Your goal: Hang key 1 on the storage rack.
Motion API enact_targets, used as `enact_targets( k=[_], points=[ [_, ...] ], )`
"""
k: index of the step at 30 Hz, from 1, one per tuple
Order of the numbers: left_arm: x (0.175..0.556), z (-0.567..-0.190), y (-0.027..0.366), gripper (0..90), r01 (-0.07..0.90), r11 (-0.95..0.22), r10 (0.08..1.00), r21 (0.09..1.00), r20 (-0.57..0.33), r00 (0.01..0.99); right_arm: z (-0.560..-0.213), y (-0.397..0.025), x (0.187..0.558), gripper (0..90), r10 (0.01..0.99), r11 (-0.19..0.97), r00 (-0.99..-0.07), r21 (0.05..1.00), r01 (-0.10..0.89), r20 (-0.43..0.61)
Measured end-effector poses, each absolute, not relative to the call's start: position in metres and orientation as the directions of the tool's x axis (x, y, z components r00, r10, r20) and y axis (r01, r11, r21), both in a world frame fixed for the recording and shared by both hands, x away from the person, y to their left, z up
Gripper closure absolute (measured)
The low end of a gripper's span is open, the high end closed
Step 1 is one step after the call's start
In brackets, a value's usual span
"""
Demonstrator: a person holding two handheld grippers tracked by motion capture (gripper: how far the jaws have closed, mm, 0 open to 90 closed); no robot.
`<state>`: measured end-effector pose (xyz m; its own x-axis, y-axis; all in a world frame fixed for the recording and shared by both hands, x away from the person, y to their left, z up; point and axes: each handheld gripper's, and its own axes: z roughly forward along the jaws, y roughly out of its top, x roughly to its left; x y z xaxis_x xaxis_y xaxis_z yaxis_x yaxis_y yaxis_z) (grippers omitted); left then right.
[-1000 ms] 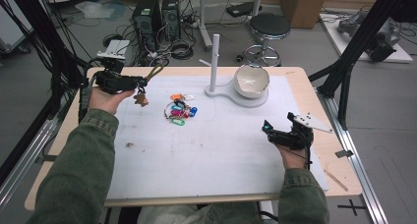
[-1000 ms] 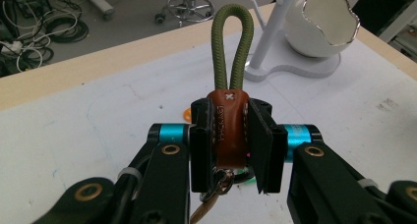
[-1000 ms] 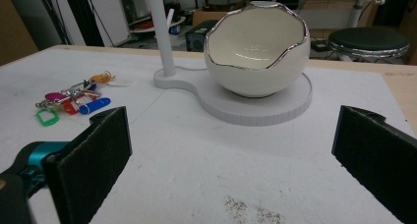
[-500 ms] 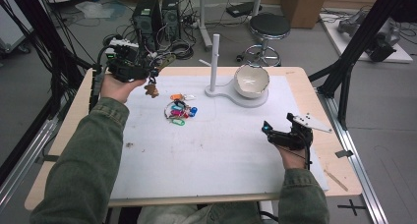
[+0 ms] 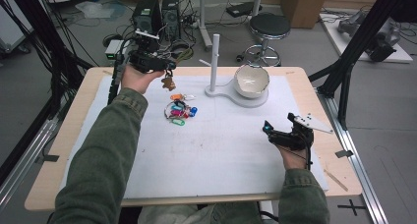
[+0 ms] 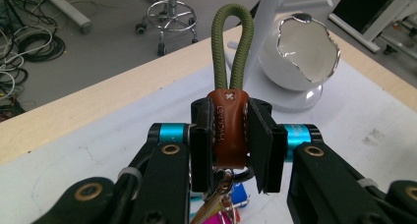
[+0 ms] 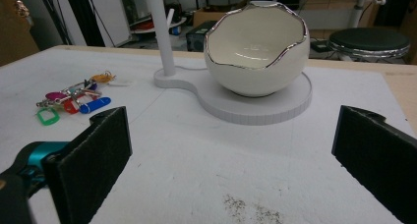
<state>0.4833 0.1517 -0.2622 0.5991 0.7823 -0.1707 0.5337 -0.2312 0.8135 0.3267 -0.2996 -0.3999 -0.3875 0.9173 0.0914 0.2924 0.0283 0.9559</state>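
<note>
Left gripper [image 6: 230,150], raised over the far-left part of the table [image 5: 305,76], its jaws clamped on the brown leather tab of a keychain [image 6: 229,128]; the green cord loop stands up above the jaws and keys hang below. Right gripper [image 7: 231,160], low at the right of the white mat [image 5: 216,145], jaws spread wide and empty. A bunch of coloured key tags [image 5: 180,108] lies on the mat, near a white stand [image 5: 215,57] with an egg-shaped bowl [image 5: 252,80].

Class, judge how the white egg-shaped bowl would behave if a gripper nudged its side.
The bowl looks like glazed ceramic with a thin jagged rim, so probably fragile and slippery. Its rounded bottom meets the white stand on a small area, so it may rock or tip.
</note>
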Motion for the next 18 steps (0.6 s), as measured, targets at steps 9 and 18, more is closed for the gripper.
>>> enact_targets(
  k=[9,18],
  points=[
    [0.502,-0.263,0.142,72.5,0.561,-0.180,0.768,0.808,-0.241,0.594,-0.400,-0.302,0.327,0.6,0.916,0.024,-0.389,0.955,0.296,0.097],
    [0.509,-0.271,0.129,72.4,0.604,-0.165,0.775,0.779,-0.276,0.568,-0.401,-0.300,0.329,0.6,0.919,0.032,-0.385,0.954,0.297,0.089]
  ],
)
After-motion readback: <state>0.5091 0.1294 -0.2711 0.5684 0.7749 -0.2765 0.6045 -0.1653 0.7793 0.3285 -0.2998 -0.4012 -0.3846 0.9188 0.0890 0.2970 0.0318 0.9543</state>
